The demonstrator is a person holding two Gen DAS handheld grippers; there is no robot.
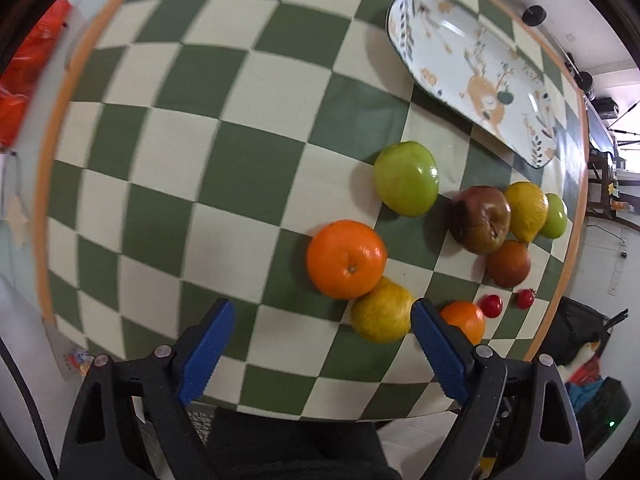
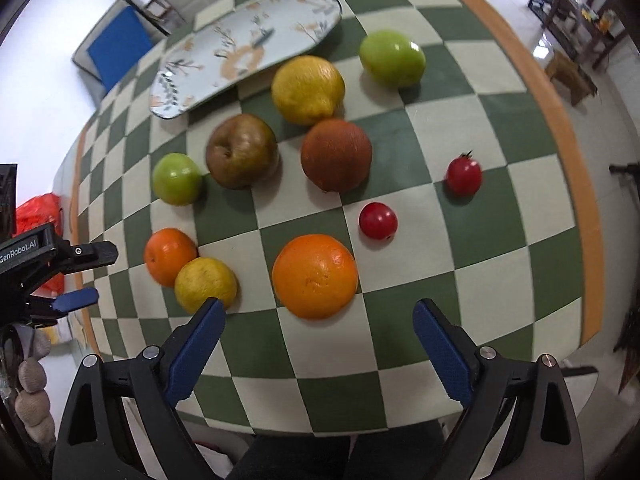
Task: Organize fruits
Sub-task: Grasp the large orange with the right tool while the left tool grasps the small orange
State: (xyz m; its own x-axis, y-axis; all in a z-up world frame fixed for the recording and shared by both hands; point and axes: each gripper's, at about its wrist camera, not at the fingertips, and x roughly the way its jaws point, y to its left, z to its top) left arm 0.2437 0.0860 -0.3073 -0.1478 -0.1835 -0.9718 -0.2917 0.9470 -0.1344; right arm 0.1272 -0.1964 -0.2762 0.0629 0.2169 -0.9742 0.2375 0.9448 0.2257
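Right gripper (image 2: 318, 316) agape, orange (image 2: 315, 276) just ahead

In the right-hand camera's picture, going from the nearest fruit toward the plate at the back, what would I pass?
Big orange → round red fruit → brown-red fruit → yellow lemon → patterned plate at the back, with nothing on it.
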